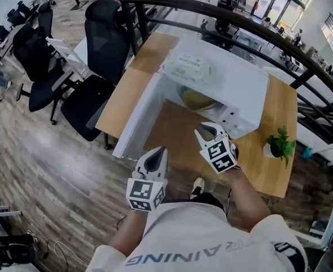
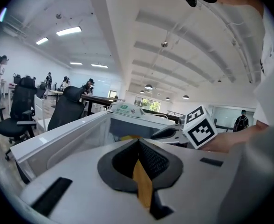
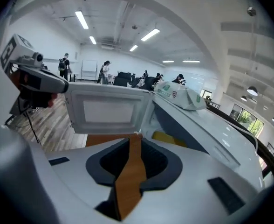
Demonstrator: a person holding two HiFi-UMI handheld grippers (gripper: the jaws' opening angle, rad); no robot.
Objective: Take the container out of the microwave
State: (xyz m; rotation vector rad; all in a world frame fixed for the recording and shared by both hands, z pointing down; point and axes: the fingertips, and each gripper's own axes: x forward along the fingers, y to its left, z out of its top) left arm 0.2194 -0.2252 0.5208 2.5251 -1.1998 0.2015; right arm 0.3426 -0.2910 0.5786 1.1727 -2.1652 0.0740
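Right gripper [image 3: 135, 138] jaws stand slightly apart with nothing between them — only the wooden table [image 1: 180, 134] shows through the gap. Left gripper [image 2: 137, 142] jaws are together, empty. Ahead, the yellow container [image 1: 197, 100] sits inside the open microwave [image 1: 237, 81] — untouched.

White microwave [image 1: 234, 81], yellow container [image 1: 197, 100], light wood-grain table [image 1: 282, 118], black chairs [image 1: 105, 38], green plant [image 1: 281, 140] in white pot [image 1: 270, 151], white left gripper [image 1: 162, 149] and right gripper [image 1: 210, 130] with black-and-white square-patterned cubes [image 1: 145, 192].
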